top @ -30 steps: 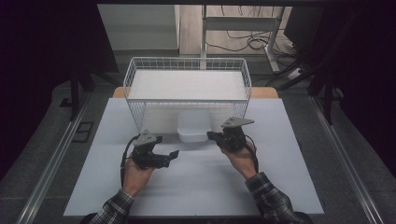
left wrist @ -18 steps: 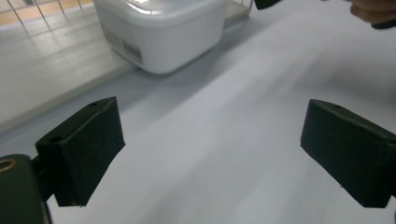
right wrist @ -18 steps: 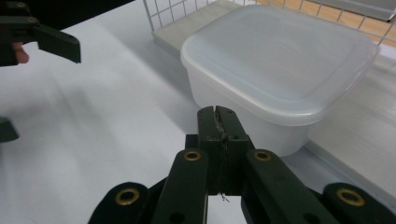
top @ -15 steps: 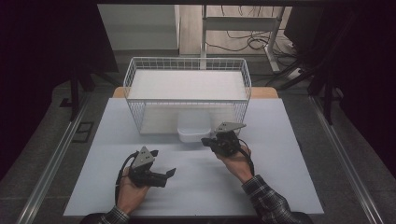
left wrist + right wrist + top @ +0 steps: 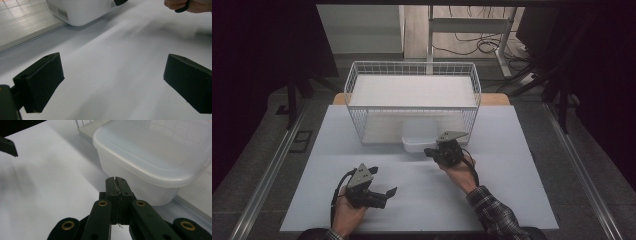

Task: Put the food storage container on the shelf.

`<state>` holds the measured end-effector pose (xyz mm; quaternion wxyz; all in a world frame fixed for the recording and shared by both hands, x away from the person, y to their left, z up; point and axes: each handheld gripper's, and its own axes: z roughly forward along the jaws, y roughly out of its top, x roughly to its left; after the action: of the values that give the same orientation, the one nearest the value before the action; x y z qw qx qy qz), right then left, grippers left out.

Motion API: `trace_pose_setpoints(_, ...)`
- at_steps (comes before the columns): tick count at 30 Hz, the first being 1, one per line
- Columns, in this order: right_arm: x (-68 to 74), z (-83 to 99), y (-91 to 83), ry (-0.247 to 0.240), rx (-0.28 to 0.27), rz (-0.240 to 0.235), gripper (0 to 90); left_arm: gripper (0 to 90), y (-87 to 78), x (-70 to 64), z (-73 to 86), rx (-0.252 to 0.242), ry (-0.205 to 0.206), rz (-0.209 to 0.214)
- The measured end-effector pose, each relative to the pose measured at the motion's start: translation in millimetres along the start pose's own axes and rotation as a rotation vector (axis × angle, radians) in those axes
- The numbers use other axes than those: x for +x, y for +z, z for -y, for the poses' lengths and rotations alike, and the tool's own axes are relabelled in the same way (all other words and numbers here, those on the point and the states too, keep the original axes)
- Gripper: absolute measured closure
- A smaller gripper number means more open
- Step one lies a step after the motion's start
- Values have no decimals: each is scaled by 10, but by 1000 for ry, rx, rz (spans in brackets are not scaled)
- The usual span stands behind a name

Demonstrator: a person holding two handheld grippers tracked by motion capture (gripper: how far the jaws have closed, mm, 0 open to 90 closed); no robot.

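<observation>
White and matte, the table top (image 5: 512, 200) lies under both hands, with dark floor and cables beyond its far edge. Near the front edge, left of centre, the left gripper (image 5: 384, 192) rests low over the bare surface, its two black jaws spread wide with nothing between them; in the left gripper view its pads (image 5: 42, 80) frame only white table. Toward the middle of the table, the right gripper (image 5: 429, 151) has its jaws pressed together, gripping nothing, tips just beside the near wall of a translucent white plastic tub with a lid (image 5: 155, 160). That tub (image 5: 417, 142) sits at the front of a white wire basket (image 5: 412, 70), which stands along the far edge; whether the tub is inside it or under its raised floor is unclear.
</observation>
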<state>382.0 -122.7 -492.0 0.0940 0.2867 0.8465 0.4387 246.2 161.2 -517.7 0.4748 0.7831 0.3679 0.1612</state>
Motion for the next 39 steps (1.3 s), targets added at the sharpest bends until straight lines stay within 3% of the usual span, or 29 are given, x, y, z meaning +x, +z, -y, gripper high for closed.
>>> trace_pose_setpoints(10,-43,-29,220,2,31,6,886,42,8,-12,2,-1,10,-2)
trace_pose_setpoints(39,-267,-326,507,29,-1,79,887,40,64,-25,14,19,20,20)
